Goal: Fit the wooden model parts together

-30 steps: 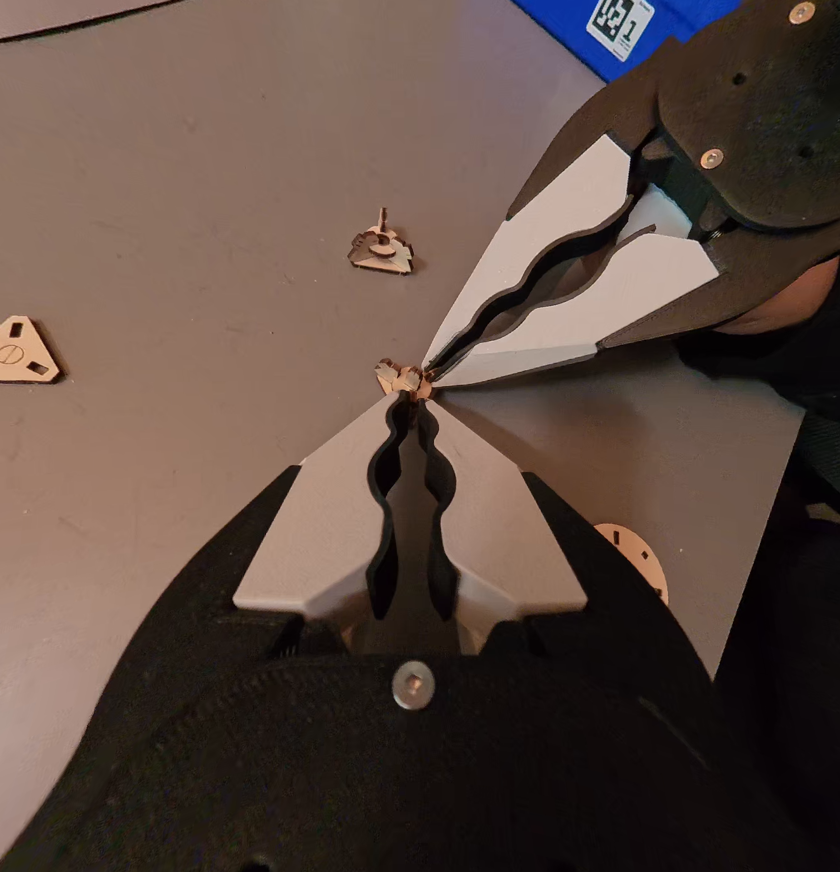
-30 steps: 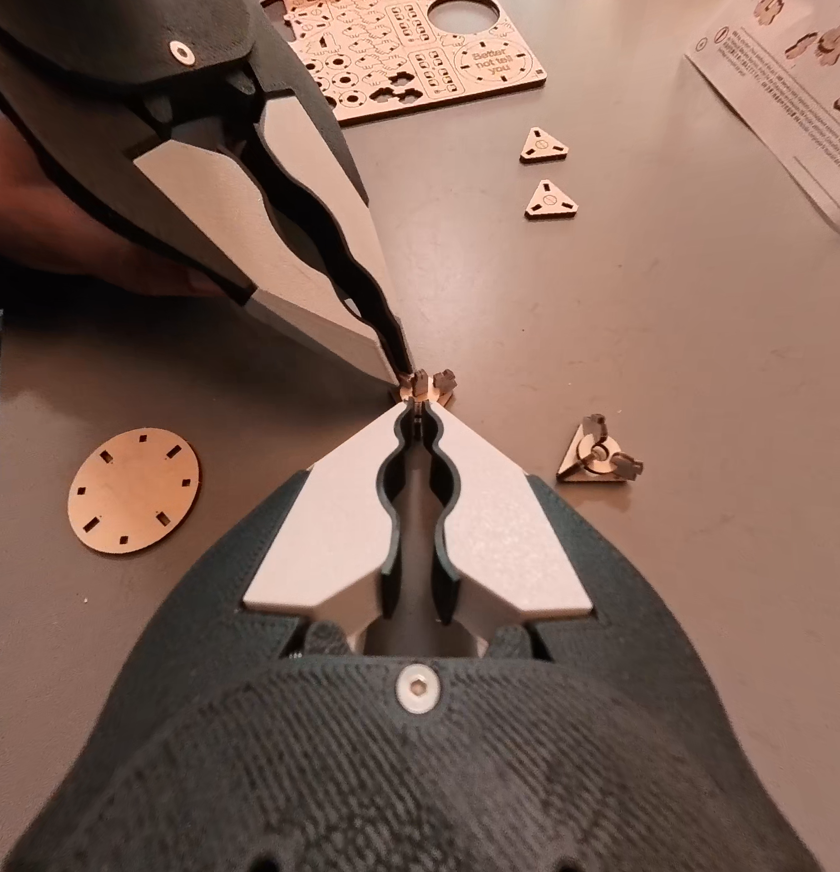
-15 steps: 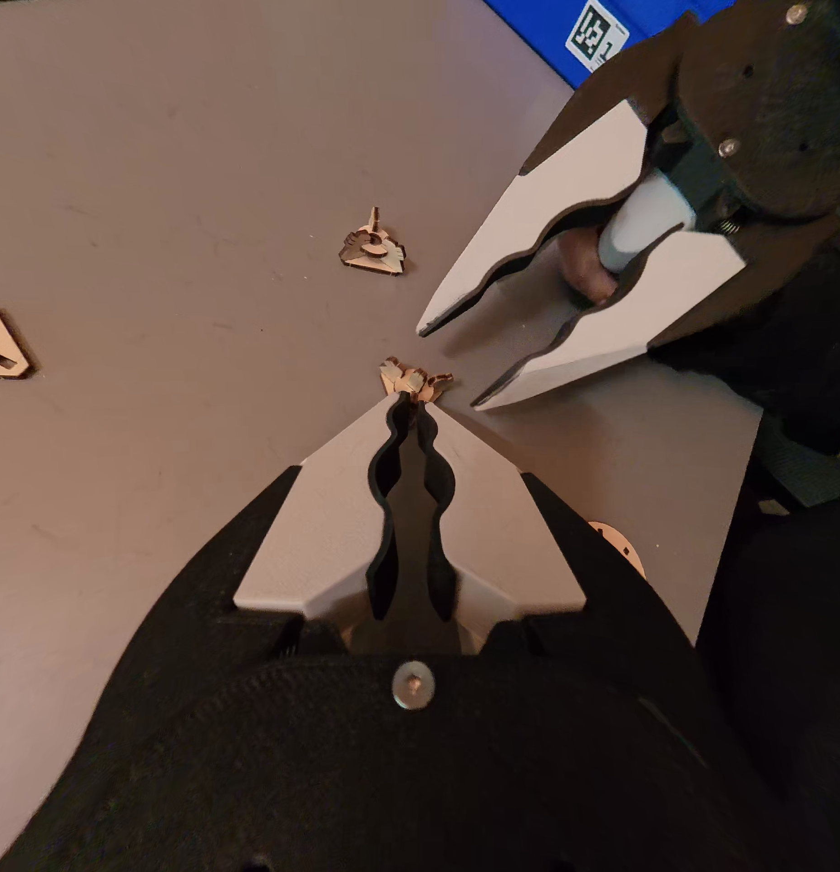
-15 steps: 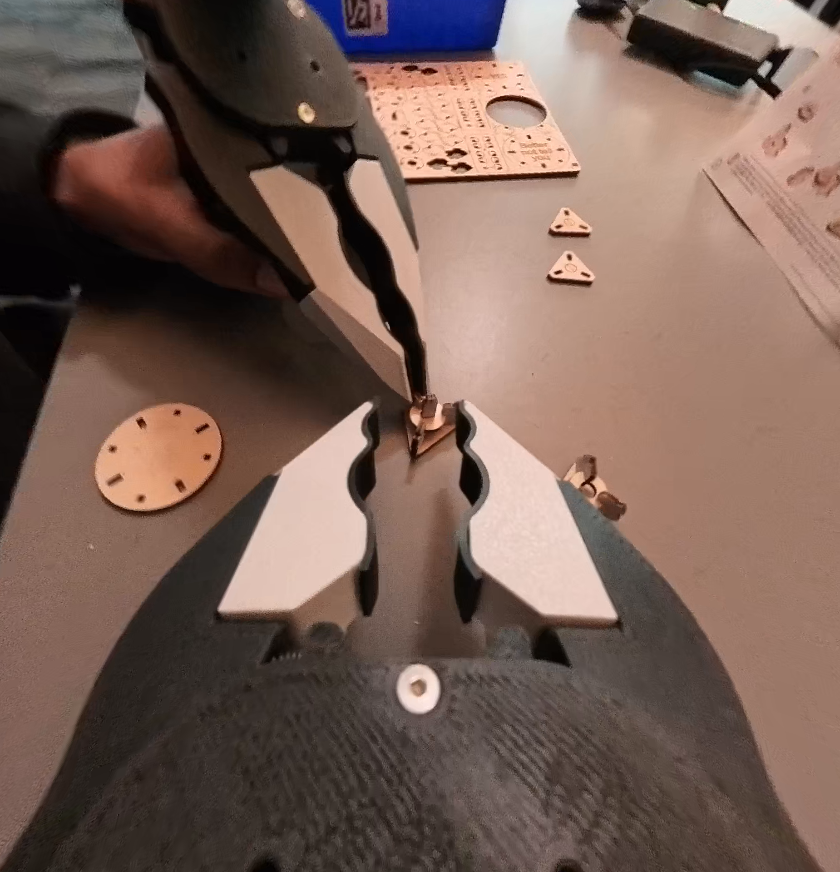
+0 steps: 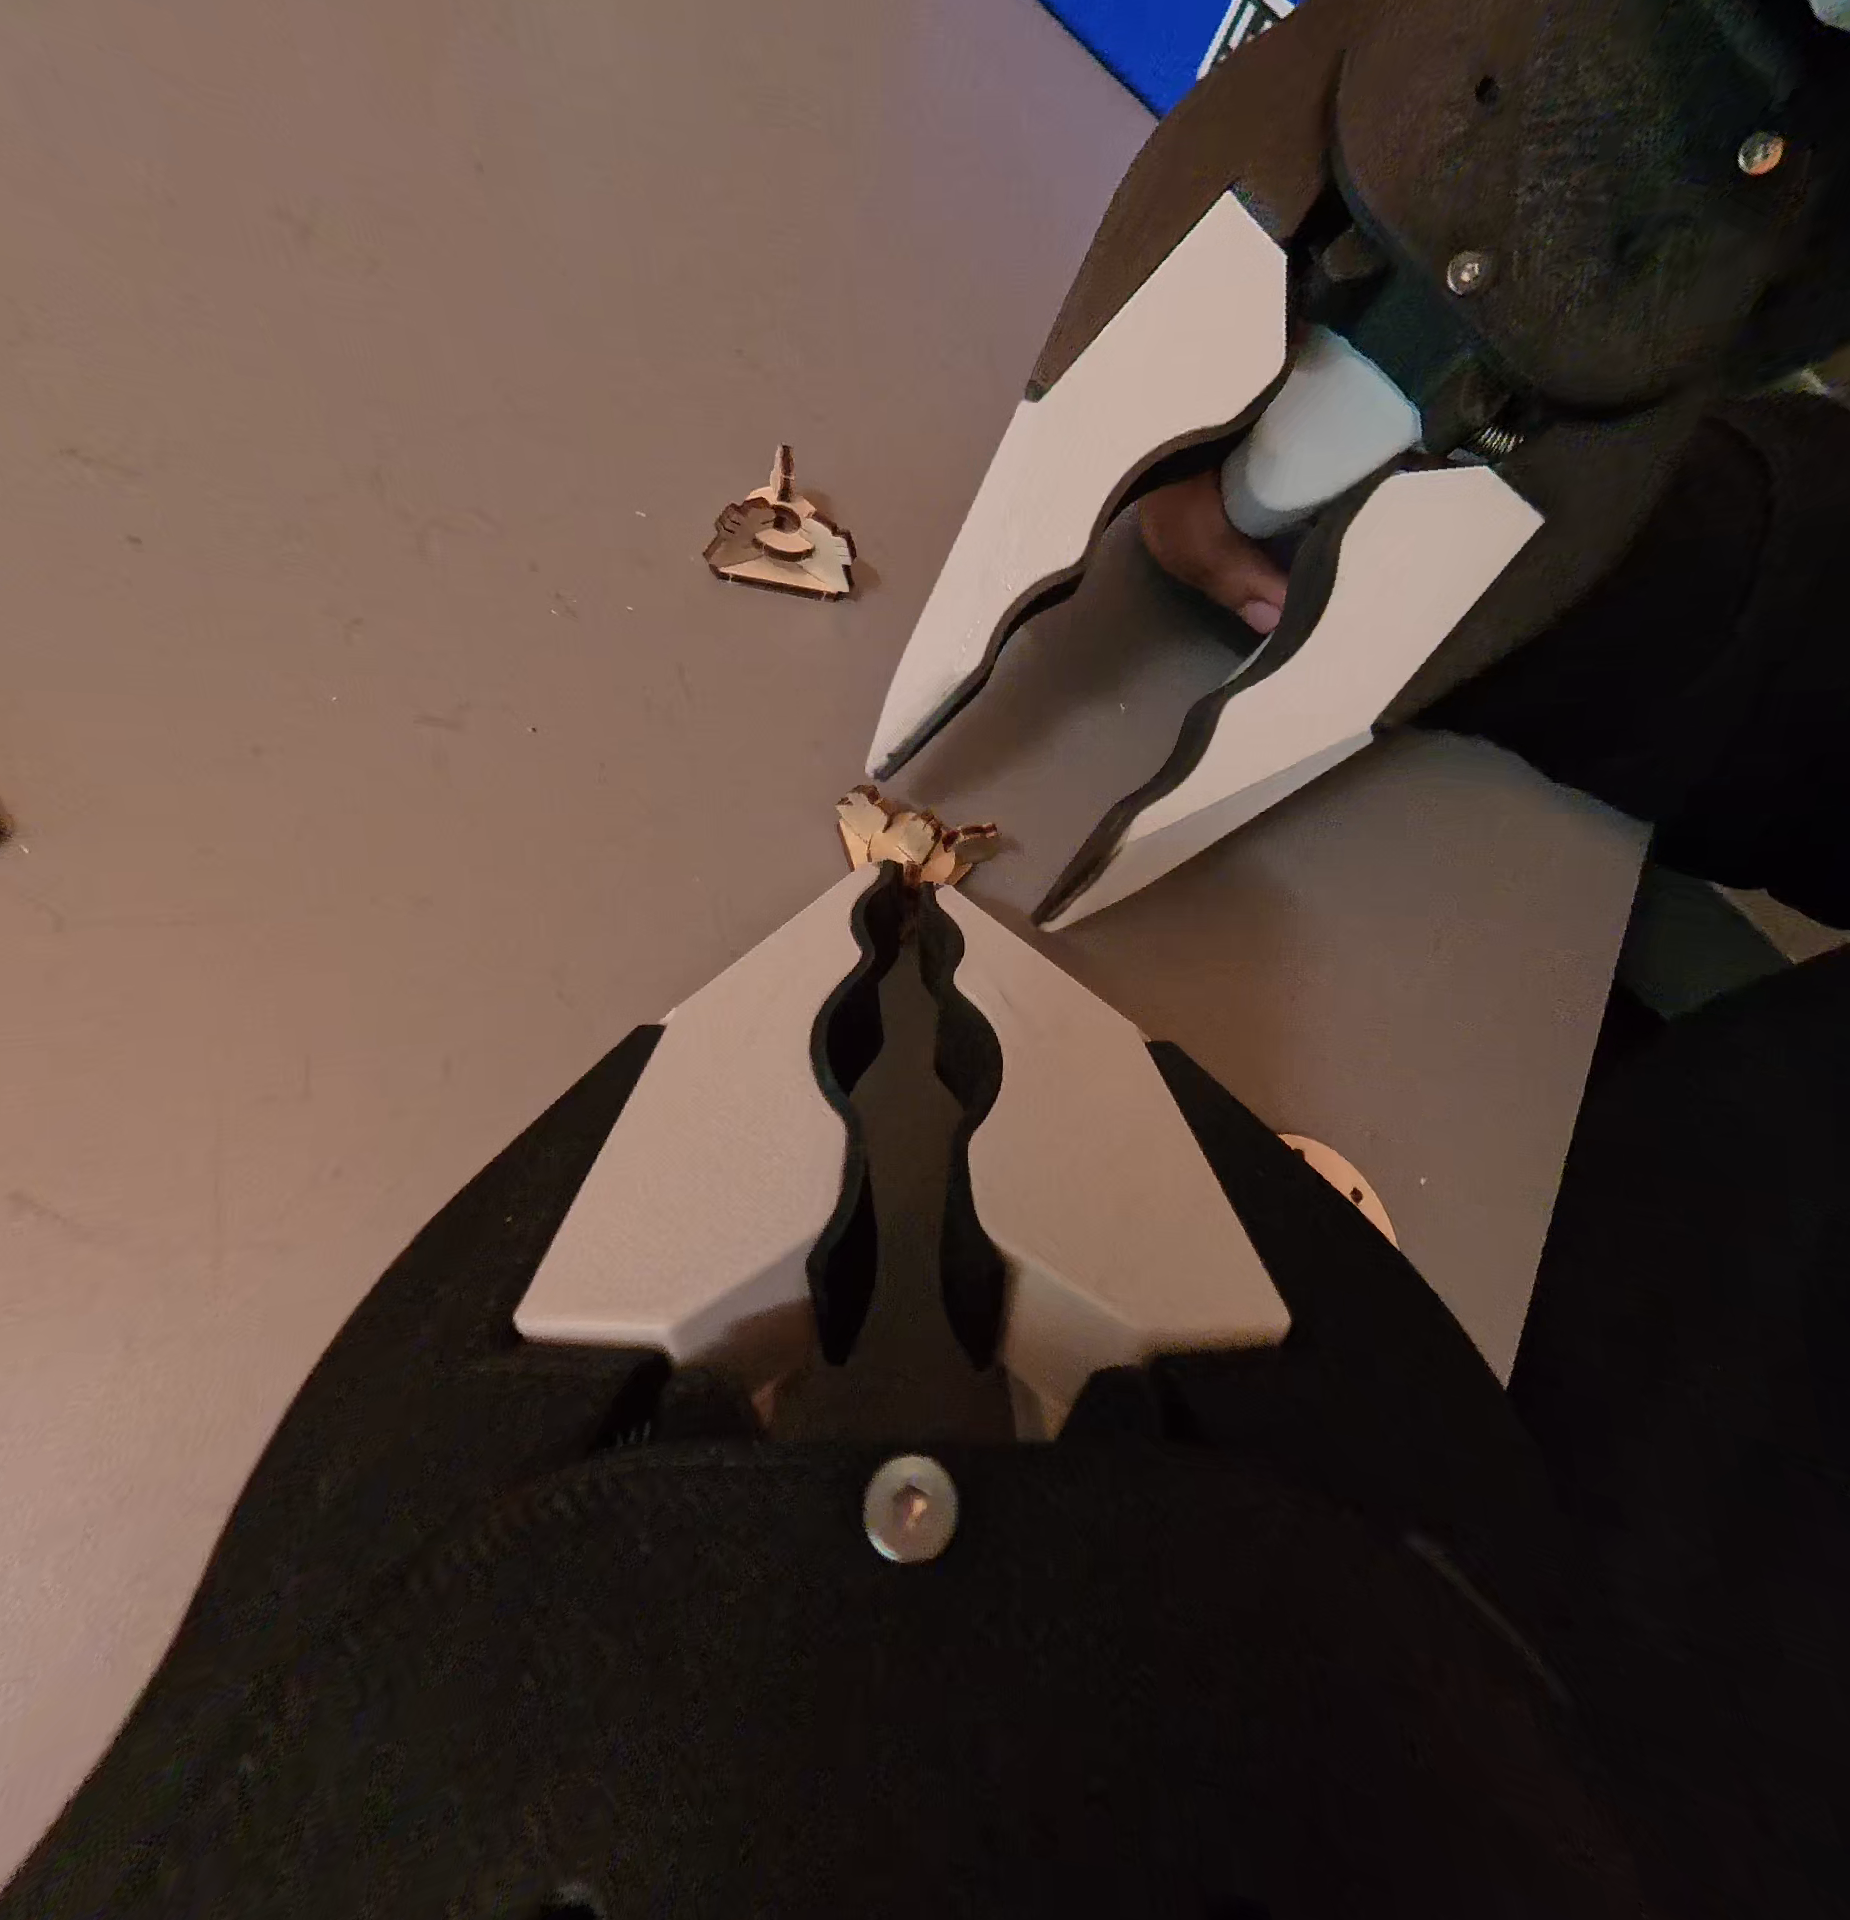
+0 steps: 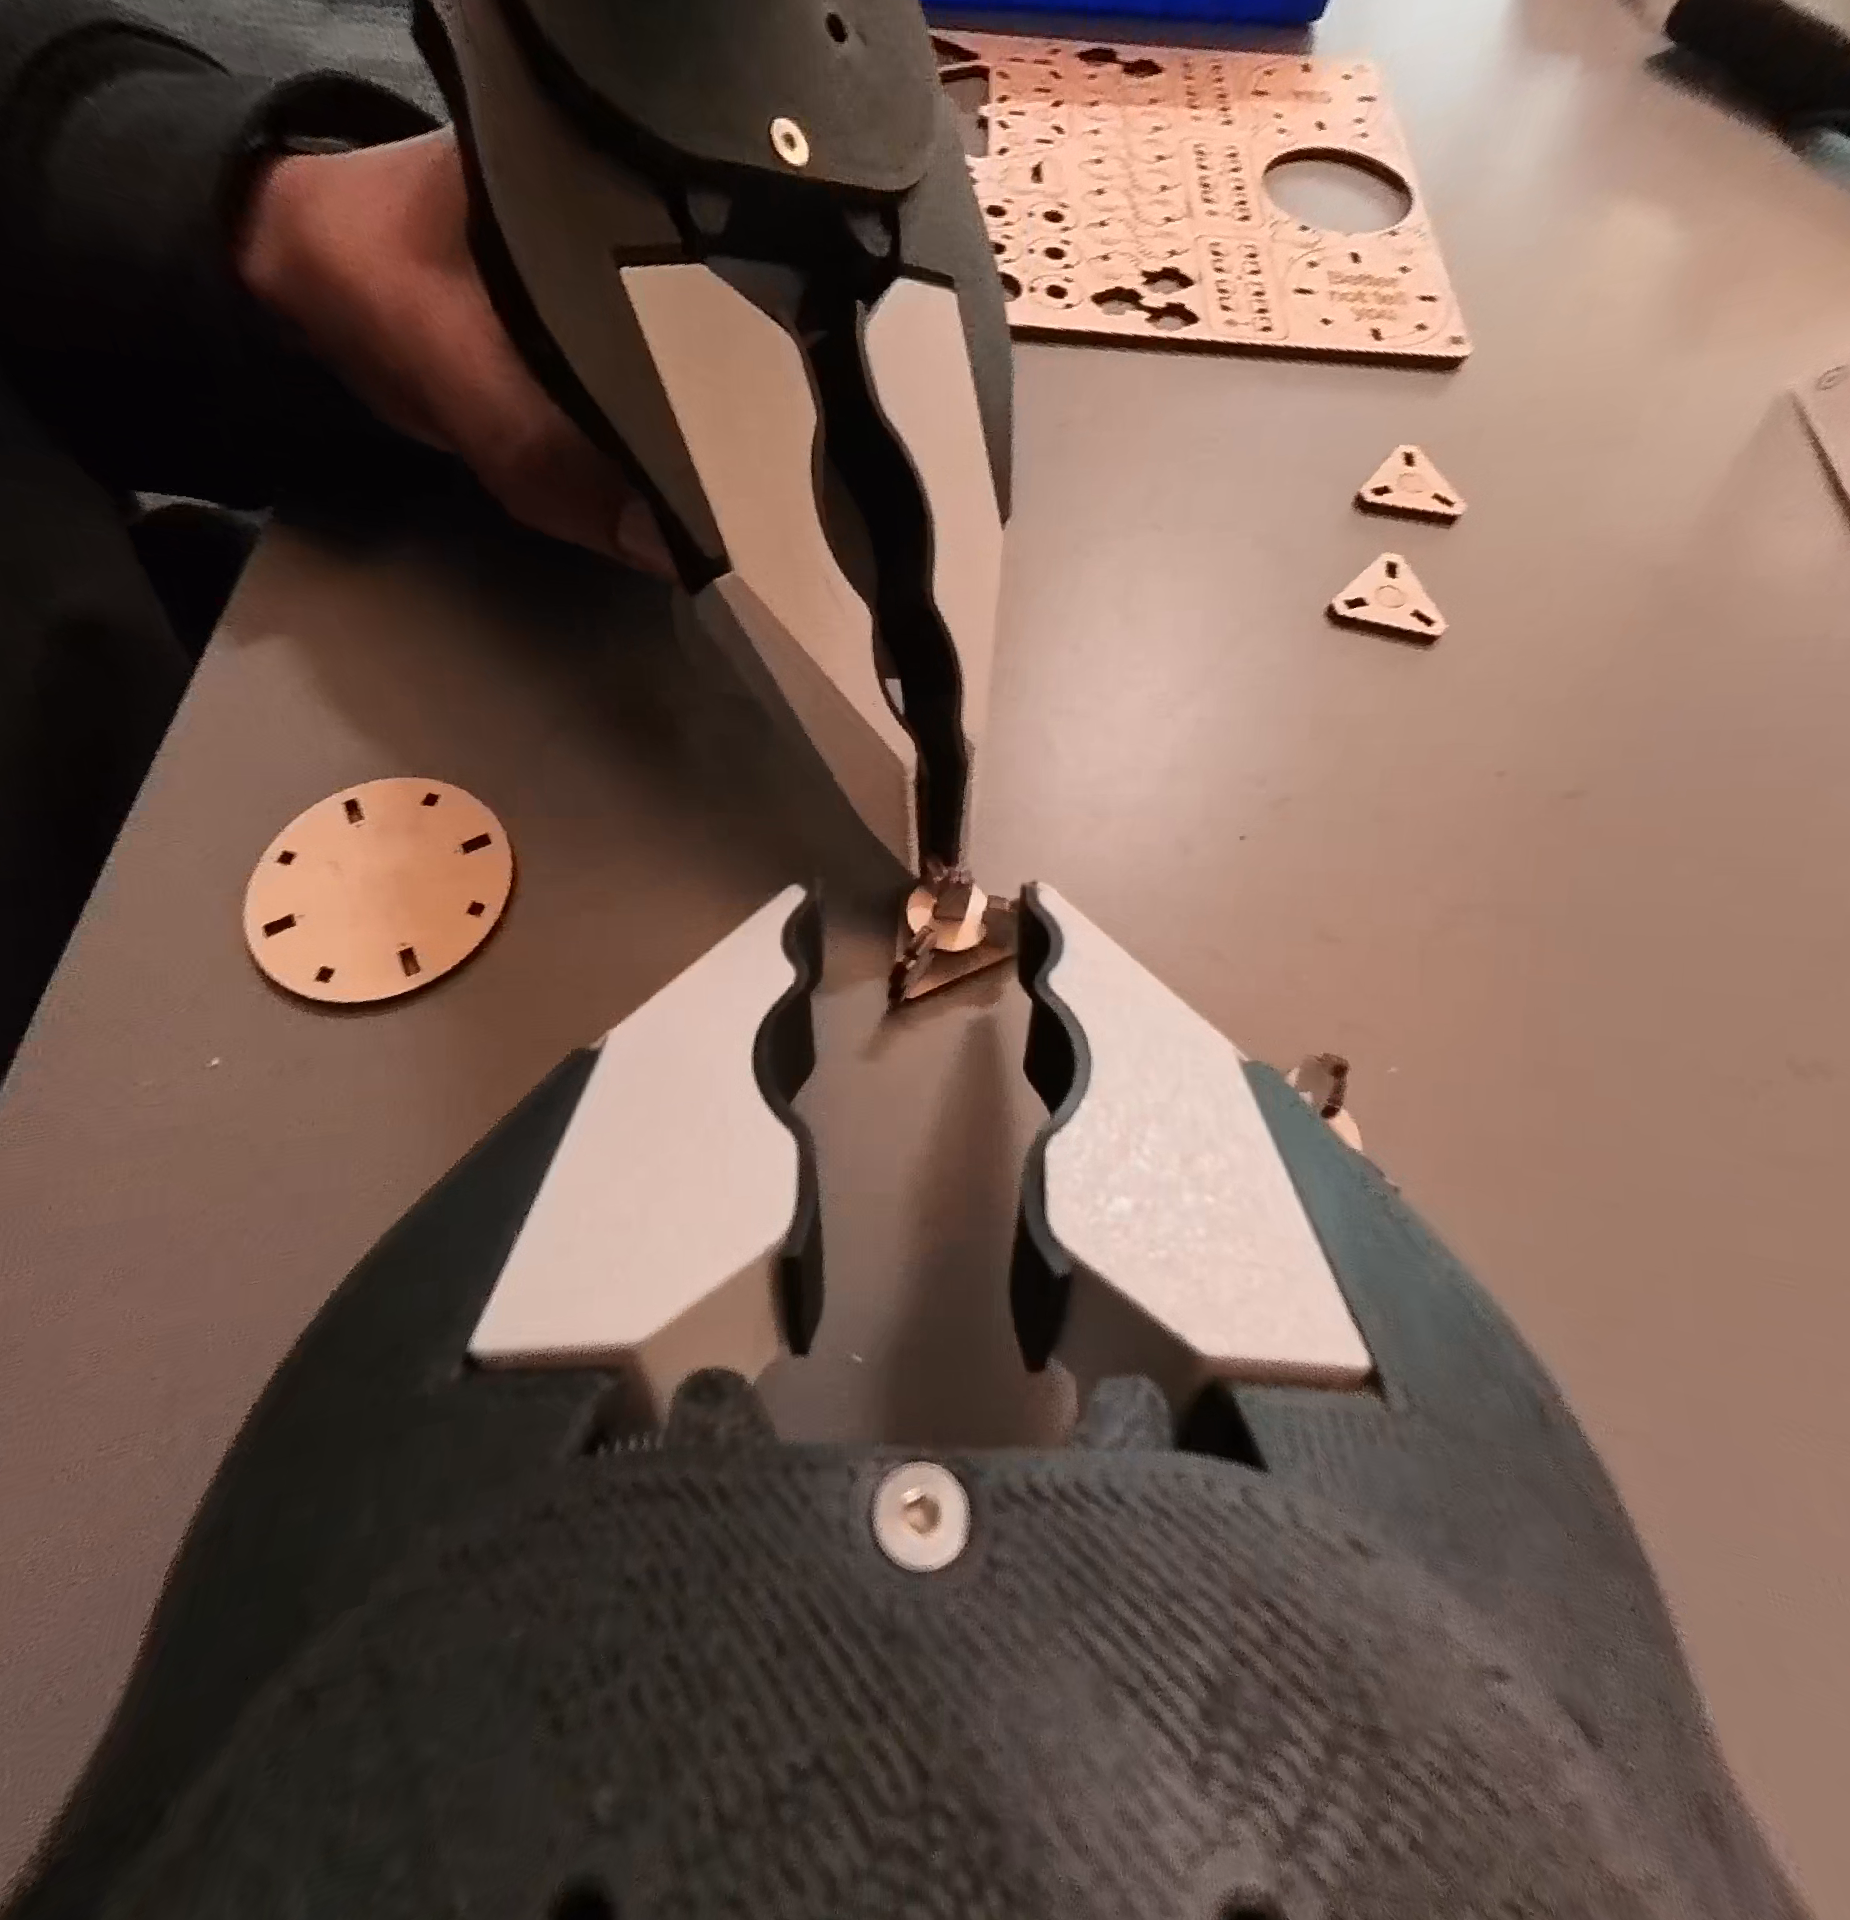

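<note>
Left gripper (image 5: 905,883): fingertips pinched shut on a peg of the small wooden assembly (image 5: 905,836), a triangular plate with a disc and pegs, held at the grey table (image 5: 381,312). Keep this pinch steady and the assembly level. Right gripper (image 6: 921,914): jaws spread wide, holding nothing, one finger on each side of the assembly; the right finger (image 6: 1040,935) is just beside its edge. Both grippers point down at the assembly from opposing sides.
</note>
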The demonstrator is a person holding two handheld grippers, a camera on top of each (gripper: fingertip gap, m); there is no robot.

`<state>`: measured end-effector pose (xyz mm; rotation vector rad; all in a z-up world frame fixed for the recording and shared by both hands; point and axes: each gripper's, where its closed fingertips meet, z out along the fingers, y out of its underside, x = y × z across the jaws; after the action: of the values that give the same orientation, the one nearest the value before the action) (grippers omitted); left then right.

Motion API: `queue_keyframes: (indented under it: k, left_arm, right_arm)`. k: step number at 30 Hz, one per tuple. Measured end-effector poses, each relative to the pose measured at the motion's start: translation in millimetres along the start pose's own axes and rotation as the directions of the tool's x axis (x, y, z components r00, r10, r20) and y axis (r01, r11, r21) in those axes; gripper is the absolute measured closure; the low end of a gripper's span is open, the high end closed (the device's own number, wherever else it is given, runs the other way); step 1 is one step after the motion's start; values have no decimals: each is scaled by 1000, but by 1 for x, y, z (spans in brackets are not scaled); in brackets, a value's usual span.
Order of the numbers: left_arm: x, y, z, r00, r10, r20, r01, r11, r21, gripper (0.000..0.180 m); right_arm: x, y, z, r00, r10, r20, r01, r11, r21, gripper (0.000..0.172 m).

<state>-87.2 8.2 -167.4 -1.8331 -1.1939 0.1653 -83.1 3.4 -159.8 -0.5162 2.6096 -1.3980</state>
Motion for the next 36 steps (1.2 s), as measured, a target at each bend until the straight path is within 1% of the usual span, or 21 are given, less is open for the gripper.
queue_keyframes:
  k: [6, 11, 14, 19, 30, 36]
  left_arm:
    - [3, 1, 0, 999, -23, -44, 23, 1000, -6, 179]
    - [5, 1, 1, 996, -37, -78, 36, 999, -13, 179]
    - [5, 1, 1, 996, -36, -82, 35, 999, -14, 179]
    - [7, 1, 2, 995, -36, -96, 34, 999, -19, 179]
    - [7, 0, 3, 991, -58, -118, 55, 998, -23, 179]
    - [8, -1, 5, 994, -33, -100, 30, 999, -26, 179]
  right_arm:
    - [3, 0, -7, 998, -11, 66, 9, 1000, 25, 137]
    - [7, 8, -4, 993, -9, 121, 12, 1000, -23, 138]
    - [5, 9, -4, 988, -1, 155, 5, 1000, -28, 142]
    - [1, 10, -4, 985, -13, 169, 19, 999, -32, 146]
    - [2, 10, -3, 985, 0, 175, 7, 999, -38, 148]
    - [2, 10, -3, 985, 0, 171, 7, 999, -40, 148]
